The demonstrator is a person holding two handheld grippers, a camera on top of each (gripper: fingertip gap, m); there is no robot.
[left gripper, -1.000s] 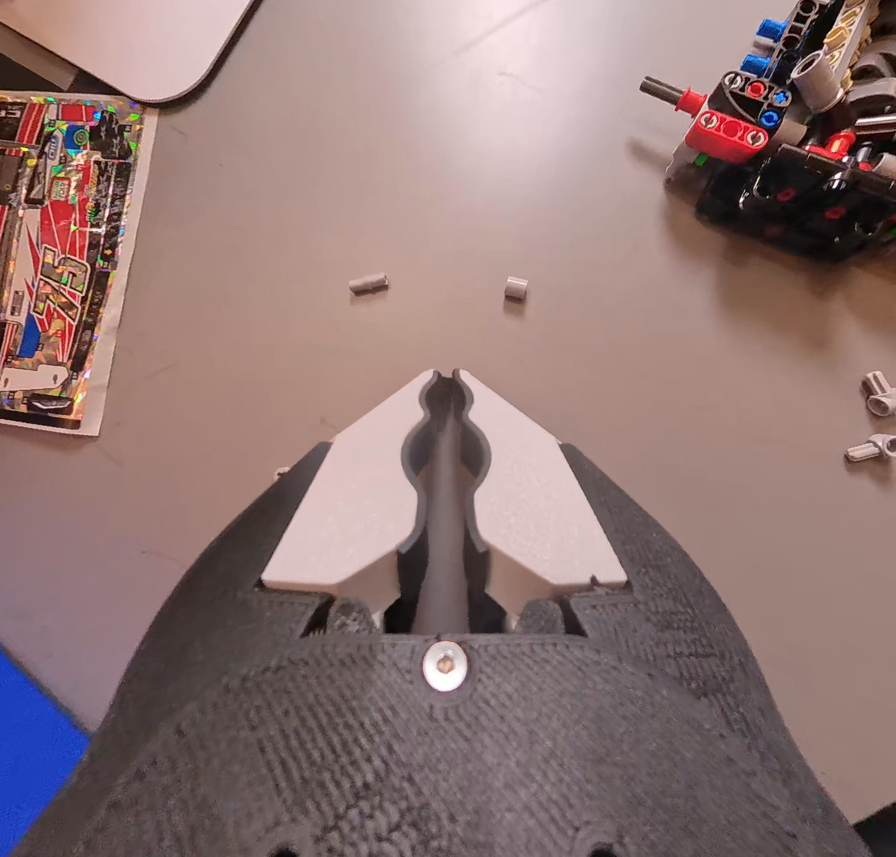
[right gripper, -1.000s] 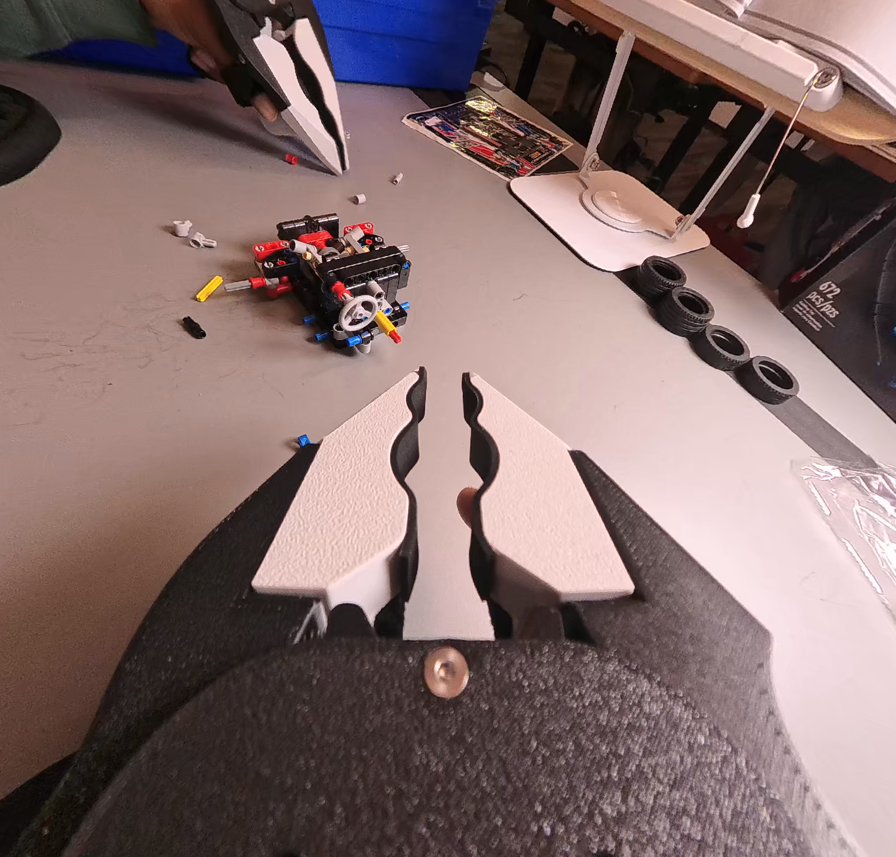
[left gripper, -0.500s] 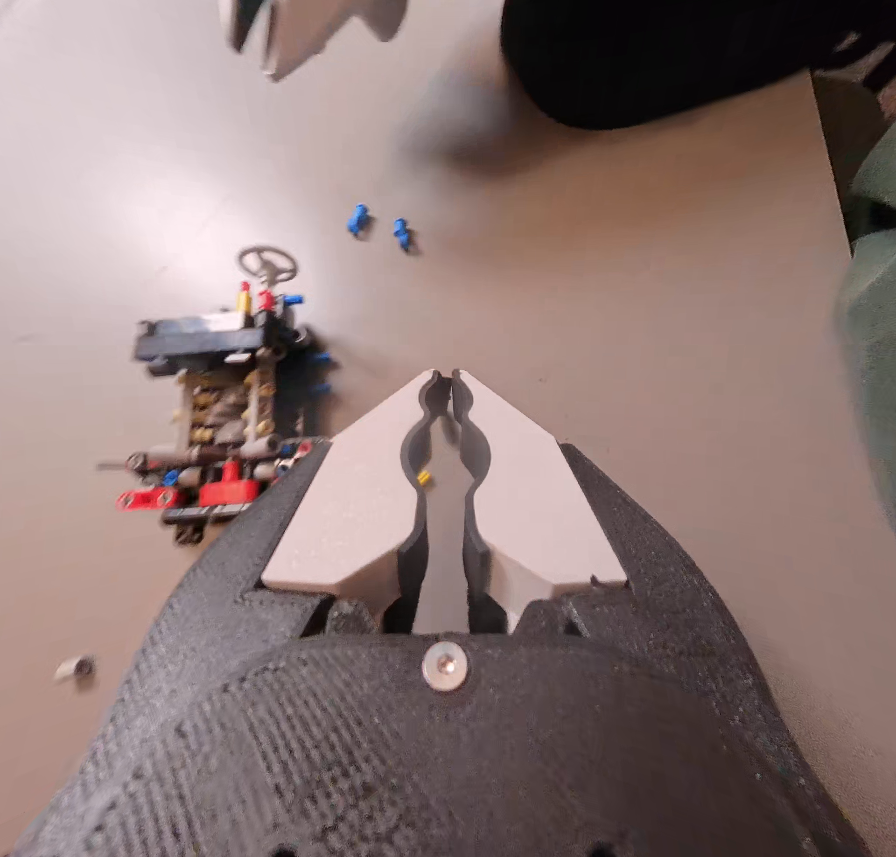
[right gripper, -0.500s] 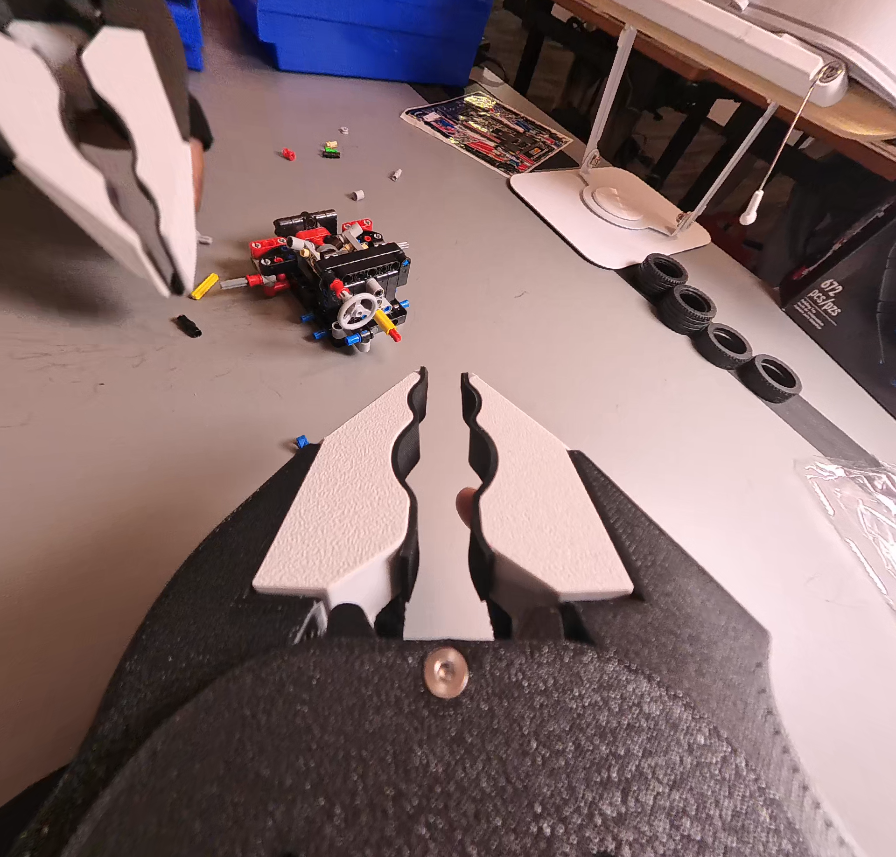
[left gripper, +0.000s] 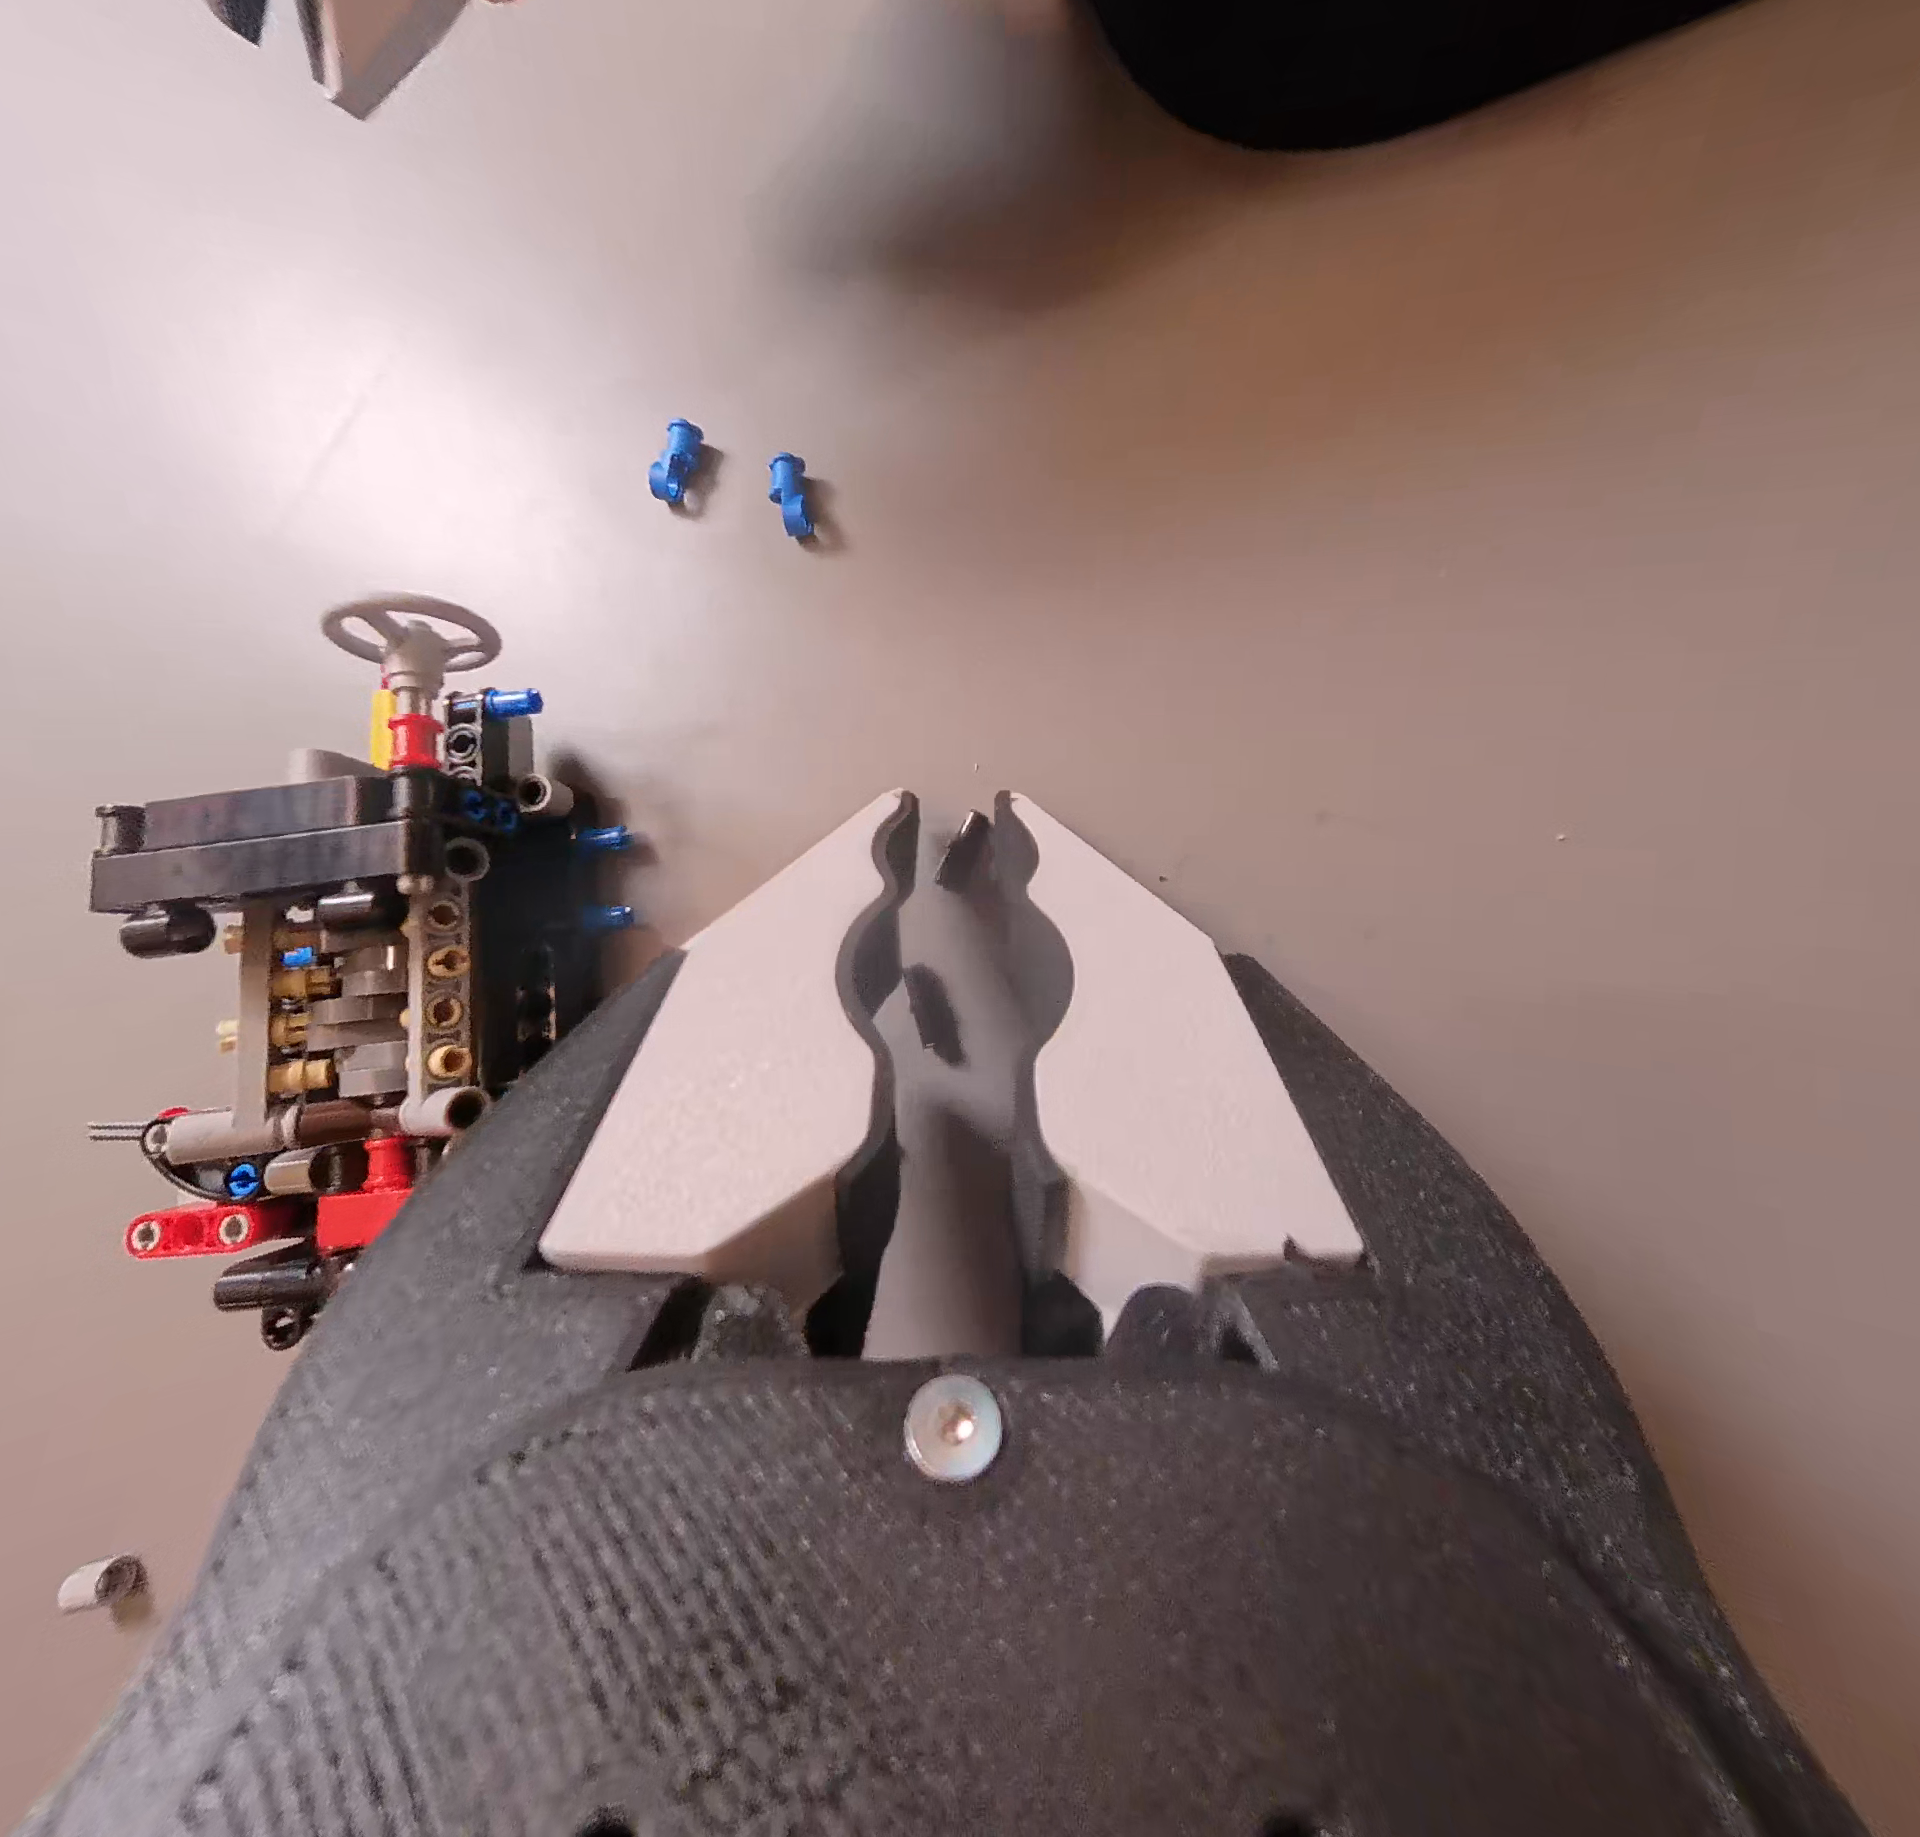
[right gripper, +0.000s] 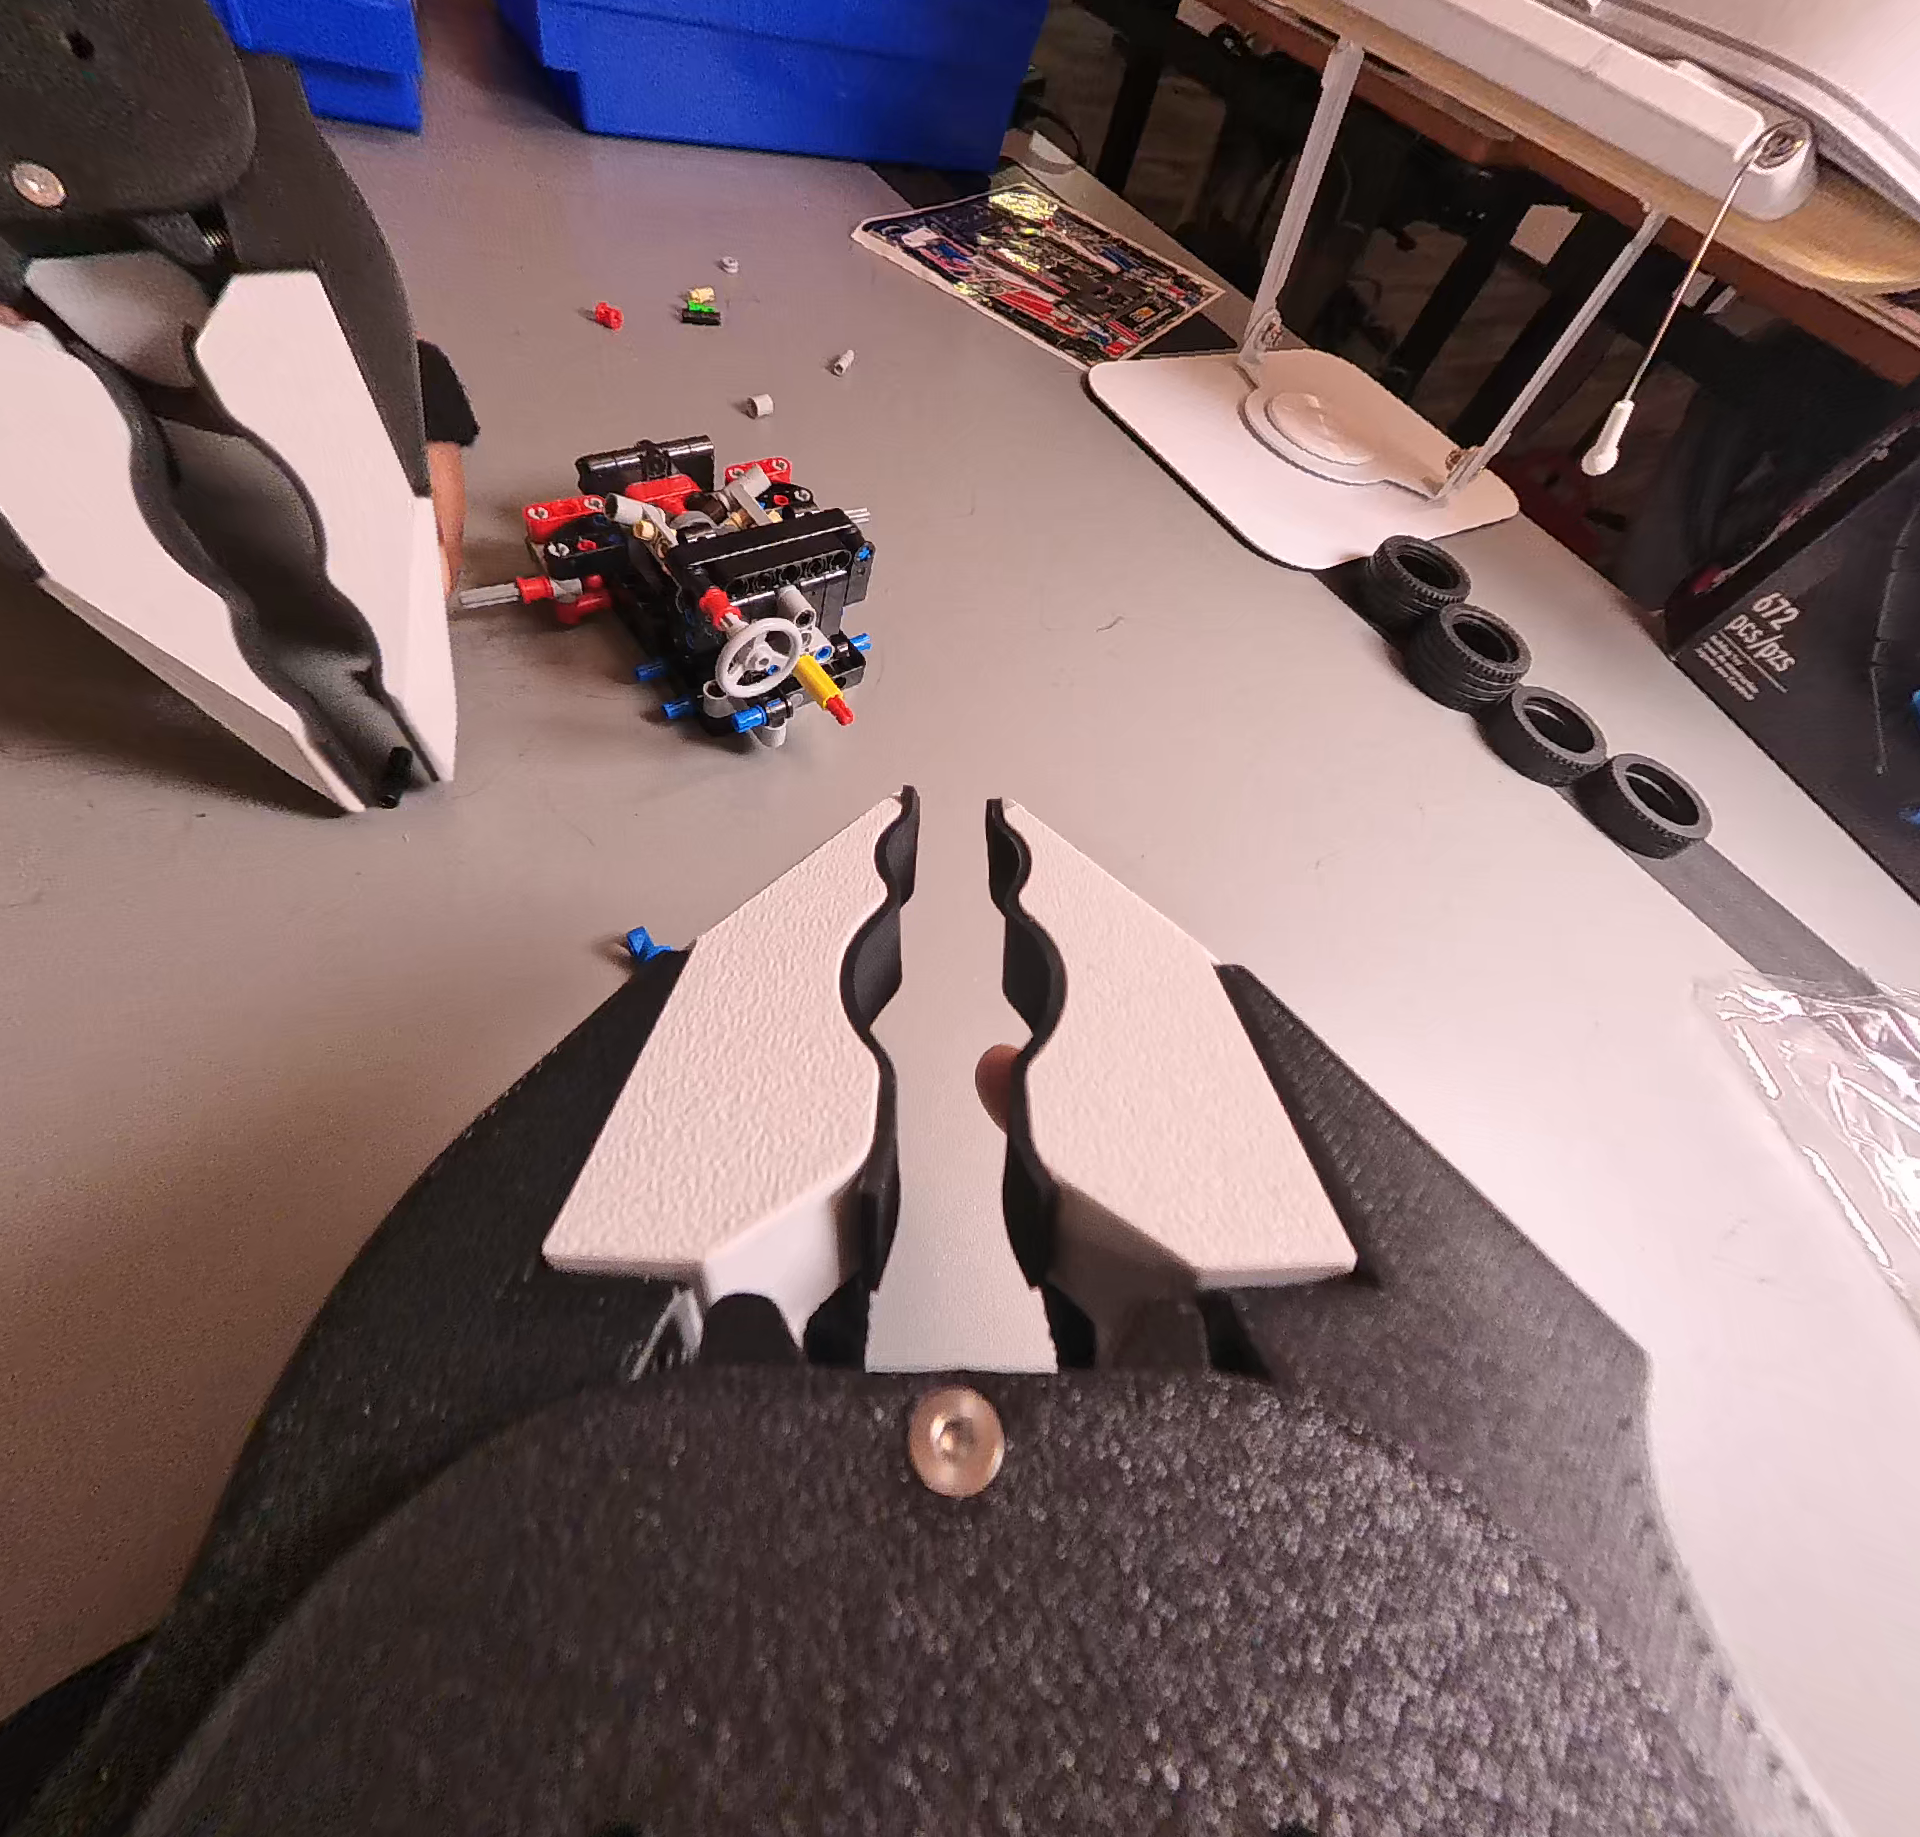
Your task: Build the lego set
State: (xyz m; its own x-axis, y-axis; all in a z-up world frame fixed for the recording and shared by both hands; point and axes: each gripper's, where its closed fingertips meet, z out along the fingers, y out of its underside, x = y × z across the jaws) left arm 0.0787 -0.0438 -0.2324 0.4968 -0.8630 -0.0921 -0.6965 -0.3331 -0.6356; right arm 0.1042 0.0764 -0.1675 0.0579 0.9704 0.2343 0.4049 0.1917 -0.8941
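Right wrist view alone shows blue bins [right gripper: 790, 42] at frame top, contents unreadable. Left gripper [left gripper: 954, 816] jaws slightly parted around a black pin [left gripper: 961, 847] on the table [left gripper: 1455, 644]. Right gripper [right gripper: 951, 800] jaws narrowly apart, empty. Lego model [right gripper: 717, 582] at frame centre.

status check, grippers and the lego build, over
Left gripper jaws open around small black pin on table. Right gripper open, empty. Lego chassis untouched, nothing blocking.
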